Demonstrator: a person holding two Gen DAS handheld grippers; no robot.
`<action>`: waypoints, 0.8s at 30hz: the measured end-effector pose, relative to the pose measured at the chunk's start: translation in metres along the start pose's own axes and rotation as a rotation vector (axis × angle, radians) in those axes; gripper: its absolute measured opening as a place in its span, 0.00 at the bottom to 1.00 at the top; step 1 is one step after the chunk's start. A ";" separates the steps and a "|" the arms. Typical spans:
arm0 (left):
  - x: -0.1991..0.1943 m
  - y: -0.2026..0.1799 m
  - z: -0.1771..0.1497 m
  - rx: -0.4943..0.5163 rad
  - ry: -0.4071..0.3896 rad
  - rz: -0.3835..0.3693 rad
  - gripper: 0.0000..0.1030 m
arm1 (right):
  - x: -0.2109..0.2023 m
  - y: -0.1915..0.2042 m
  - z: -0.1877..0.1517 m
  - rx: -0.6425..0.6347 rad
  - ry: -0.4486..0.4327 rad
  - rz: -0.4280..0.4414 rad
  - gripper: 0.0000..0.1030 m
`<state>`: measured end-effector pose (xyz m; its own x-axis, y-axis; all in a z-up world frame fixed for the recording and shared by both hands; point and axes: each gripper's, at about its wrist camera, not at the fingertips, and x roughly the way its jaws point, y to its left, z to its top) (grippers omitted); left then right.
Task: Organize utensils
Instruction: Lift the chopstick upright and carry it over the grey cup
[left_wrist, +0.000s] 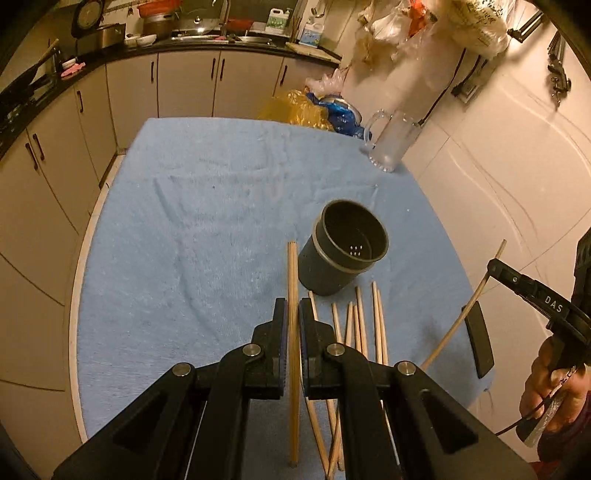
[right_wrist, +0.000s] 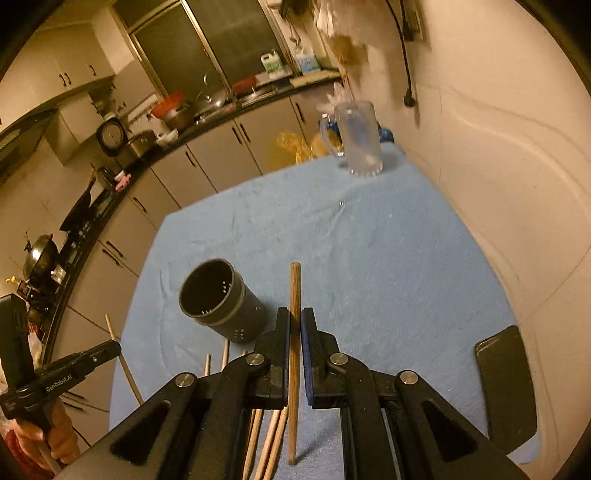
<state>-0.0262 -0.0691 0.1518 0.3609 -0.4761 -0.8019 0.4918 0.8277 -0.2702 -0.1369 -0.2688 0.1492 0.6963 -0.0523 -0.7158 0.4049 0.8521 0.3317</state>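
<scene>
Each stick should be tipped up, lined over the open mouth of the dark cup (left_wrist: 341, 247), and dropped in gently so the cup is not knocked over. The left gripper (left_wrist: 293, 314) is nearly closed on one chopstick (left_wrist: 292, 273). The right gripper (right_wrist: 294, 321) is also squeezed on a chopstick (right_wrist: 295, 291). More loose chopsticks (left_wrist: 364, 321) are left lying on the blue cloth (left_wrist: 192, 229), just beside the cup.

A home kitchen — cabinets (left_wrist: 184, 85), a sink (left_wrist: 221, 37), pots (right_wrist: 177, 110) crowding the dark counter (left_wrist: 44, 92).
</scene>
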 end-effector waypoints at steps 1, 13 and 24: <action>-0.005 -0.001 0.001 0.000 -0.007 0.000 0.05 | -0.005 -0.001 0.002 0.001 -0.011 0.004 0.06; -0.028 -0.010 0.011 0.019 -0.070 0.000 0.05 | -0.035 0.004 0.011 -0.002 -0.102 0.021 0.06; -0.058 -0.015 0.047 0.044 -0.159 -0.004 0.05 | -0.064 0.020 0.043 -0.017 -0.195 0.070 0.06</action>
<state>-0.0180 -0.0679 0.2276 0.4775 -0.5235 -0.7056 0.5264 0.8135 -0.2473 -0.1481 -0.2709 0.2282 0.8247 -0.0916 -0.5581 0.3431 0.8655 0.3649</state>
